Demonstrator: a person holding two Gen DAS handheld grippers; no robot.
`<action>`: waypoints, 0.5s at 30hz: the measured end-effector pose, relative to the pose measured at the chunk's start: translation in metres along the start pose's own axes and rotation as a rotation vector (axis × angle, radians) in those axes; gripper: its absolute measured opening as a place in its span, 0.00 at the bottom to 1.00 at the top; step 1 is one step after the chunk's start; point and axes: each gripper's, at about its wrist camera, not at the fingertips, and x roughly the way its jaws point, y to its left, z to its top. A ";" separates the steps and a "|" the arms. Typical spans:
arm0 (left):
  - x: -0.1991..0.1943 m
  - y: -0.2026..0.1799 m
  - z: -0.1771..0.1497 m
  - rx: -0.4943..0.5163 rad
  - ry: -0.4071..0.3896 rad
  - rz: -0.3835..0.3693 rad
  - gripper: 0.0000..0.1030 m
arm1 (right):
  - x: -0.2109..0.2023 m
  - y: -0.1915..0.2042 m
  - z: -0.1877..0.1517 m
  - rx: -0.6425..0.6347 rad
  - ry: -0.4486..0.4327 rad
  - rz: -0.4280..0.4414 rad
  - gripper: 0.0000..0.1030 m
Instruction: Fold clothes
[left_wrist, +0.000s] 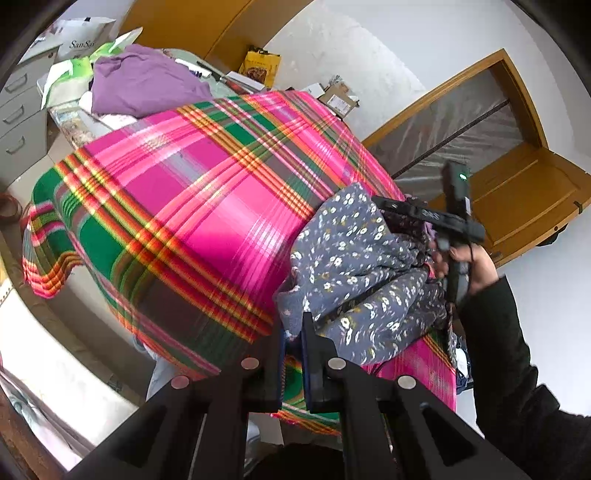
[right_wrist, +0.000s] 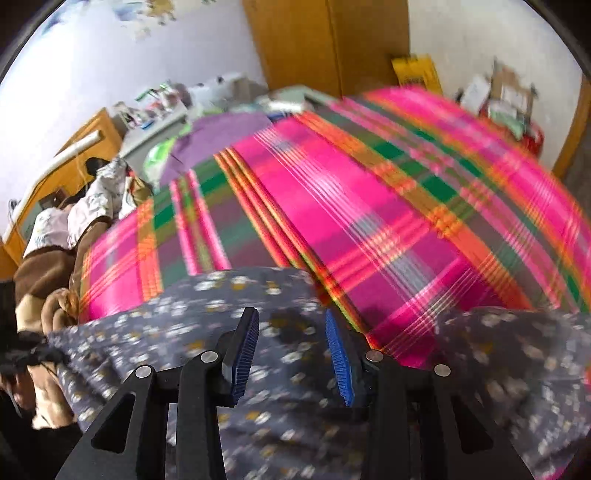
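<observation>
Both wrist views look steeply down, close over the plaid cloth (left_wrist: 207, 206) (shared) — right one blurred.

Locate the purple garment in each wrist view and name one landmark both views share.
Left wrist: purple garment upper left, beyond the plaid cloth's far edge.
Right wrist: purple garment upper centre-left, again past the plaid cloth.
Shared landmark: the yellow bag against the far wall.
</observation>
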 end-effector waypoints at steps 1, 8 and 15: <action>0.000 0.001 -0.001 -0.003 0.006 -0.001 0.07 | 0.005 -0.002 0.002 0.007 0.014 0.018 0.38; 0.001 0.000 0.000 0.014 0.009 -0.002 0.07 | 0.017 0.002 0.001 0.002 0.076 0.043 0.38; 0.001 -0.002 0.001 0.031 0.005 0.005 0.07 | 0.018 0.025 -0.002 -0.088 0.071 -0.093 0.07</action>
